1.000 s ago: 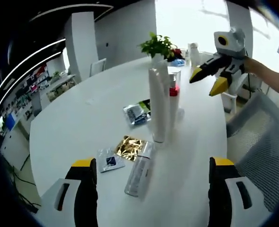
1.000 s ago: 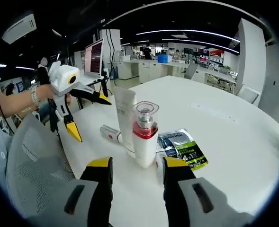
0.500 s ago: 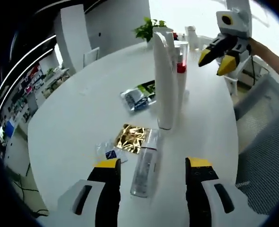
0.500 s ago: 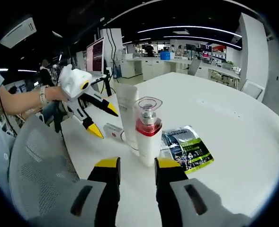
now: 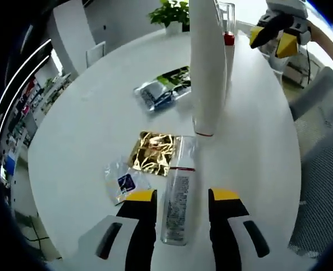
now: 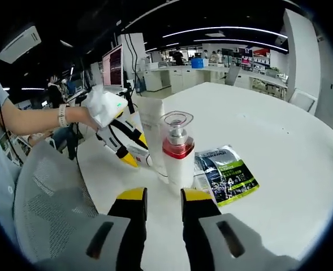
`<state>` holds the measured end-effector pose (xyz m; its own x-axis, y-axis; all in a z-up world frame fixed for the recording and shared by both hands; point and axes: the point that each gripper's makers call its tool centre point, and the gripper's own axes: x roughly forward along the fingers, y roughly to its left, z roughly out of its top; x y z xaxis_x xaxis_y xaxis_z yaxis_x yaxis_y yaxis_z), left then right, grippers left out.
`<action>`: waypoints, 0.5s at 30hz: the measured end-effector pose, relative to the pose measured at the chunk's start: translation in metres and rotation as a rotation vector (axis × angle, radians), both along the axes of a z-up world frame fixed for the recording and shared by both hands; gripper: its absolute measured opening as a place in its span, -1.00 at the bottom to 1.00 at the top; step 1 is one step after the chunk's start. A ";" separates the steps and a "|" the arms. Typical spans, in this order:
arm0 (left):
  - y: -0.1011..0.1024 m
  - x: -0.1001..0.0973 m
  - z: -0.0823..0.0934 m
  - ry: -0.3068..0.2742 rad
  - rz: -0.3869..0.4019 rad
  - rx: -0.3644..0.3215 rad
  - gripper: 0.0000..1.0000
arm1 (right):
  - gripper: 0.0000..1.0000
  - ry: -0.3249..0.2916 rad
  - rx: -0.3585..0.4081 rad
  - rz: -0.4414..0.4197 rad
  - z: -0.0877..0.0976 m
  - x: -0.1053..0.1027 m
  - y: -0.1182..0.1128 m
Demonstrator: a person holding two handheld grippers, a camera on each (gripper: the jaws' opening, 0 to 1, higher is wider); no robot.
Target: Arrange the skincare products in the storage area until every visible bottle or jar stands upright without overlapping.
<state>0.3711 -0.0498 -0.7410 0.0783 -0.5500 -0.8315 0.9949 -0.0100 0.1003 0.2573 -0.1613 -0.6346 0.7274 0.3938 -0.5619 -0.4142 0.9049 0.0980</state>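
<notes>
A clear bottle (image 5: pixel 177 203) with a red band lies on its side on the white table (image 5: pixel 87 130). My left gripper (image 5: pixel 182 196) is open, with one jaw on each side of the bottle and a small gap to it. Ahead stands a tall white tube (image 5: pixel 207 68), upright, and behind it a pump bottle (image 5: pixel 227 28) with a red collar. In the right gripper view the pump bottle (image 6: pixel 177 149) stands just ahead of my right gripper (image 6: pixel 164 196), whose jaws are narrowly open on nothing. The left gripper (image 6: pixel 133 149) reaches down beside the white tube (image 6: pixel 152 132).
A gold foil sachet (image 5: pixel 154 153), a small clear sachet (image 5: pixel 121 182) and a green-black packet (image 5: pixel 166 90) lie flat on the table. A potted plant (image 5: pixel 172 11) stands at the far end. A mesh chair (image 6: pixel 42 192) is at the table's edge. The right gripper (image 5: pixel 272 40) hovers past the tube.
My left gripper has come down over the lying bottle and its jaws have narrowed around it. The right gripper's jaws have also drawn closer together.
</notes>
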 end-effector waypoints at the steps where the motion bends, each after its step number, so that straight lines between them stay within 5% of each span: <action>1: 0.000 0.001 -0.001 0.002 0.003 0.005 -0.37 | -0.53 -0.002 0.003 -0.003 0.000 0.000 0.000; 15: -0.003 0.001 -0.003 -0.023 -0.027 0.022 -0.63 | -0.51 -0.005 0.021 -0.023 -0.001 -0.003 -0.001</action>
<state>0.3720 -0.0525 -0.7445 0.0824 -0.5342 -0.8414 0.9917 -0.0395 0.1222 0.2544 -0.1619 -0.6353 0.7391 0.3889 -0.5500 -0.3939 0.9119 0.1154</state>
